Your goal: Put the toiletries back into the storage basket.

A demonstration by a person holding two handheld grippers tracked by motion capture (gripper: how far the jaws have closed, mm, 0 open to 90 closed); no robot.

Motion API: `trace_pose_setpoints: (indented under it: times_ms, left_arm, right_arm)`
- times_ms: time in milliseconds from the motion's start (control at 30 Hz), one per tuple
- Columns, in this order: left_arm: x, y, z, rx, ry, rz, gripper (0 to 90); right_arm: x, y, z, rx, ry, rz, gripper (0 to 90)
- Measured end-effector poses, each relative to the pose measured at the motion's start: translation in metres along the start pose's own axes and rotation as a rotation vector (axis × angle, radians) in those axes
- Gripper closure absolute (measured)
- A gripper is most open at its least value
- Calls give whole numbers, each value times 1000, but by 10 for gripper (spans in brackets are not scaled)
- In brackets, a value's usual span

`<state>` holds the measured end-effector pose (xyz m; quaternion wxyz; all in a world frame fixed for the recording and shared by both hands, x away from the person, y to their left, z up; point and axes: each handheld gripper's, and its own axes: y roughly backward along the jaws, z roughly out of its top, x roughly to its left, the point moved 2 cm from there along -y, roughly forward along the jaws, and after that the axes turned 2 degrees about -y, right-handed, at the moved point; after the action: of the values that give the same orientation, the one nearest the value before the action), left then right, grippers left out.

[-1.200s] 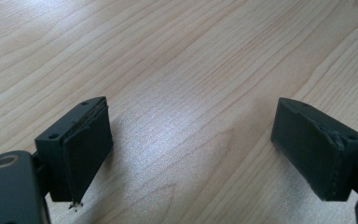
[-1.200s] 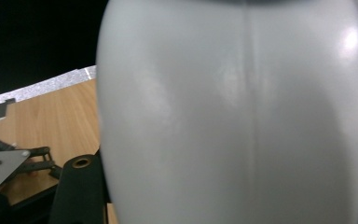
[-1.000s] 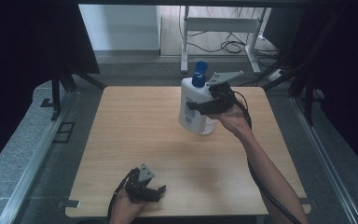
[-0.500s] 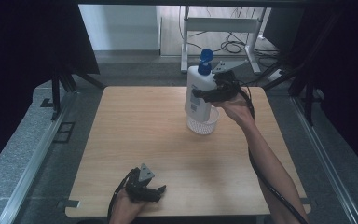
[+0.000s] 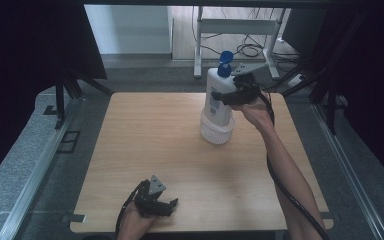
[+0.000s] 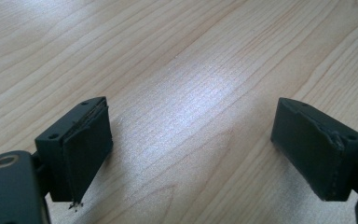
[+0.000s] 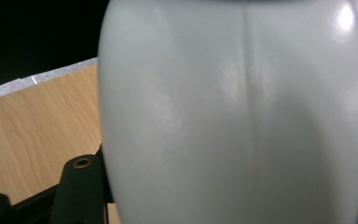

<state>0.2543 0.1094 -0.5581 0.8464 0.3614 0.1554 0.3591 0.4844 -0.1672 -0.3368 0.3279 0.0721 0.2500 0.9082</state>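
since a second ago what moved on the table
The right hand-held gripper, shut on the white bottle, carried it rightward and up toward the table's far edge, its base in the white basket. The left hand-held gripper stayed open near the front edge.

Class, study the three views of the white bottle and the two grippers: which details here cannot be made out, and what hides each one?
- Right gripper view: the white bottle covers the right gripper's pads.
- High view: the bottle's label text is too small to read.
- High view: the bottle's base is hidden inside the white basket.
- High view: the person's right elbow is cut off by the bottom edge.
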Motion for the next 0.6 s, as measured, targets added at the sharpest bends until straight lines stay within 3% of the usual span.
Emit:
trace_pose_setpoints:
  times_ms: [600]
  left_arm:
    - [0, 0, 0, 1, -1, 1, 116]
  right_arm:
    - [-11, -19, -21, 19, -11, -17, 373]
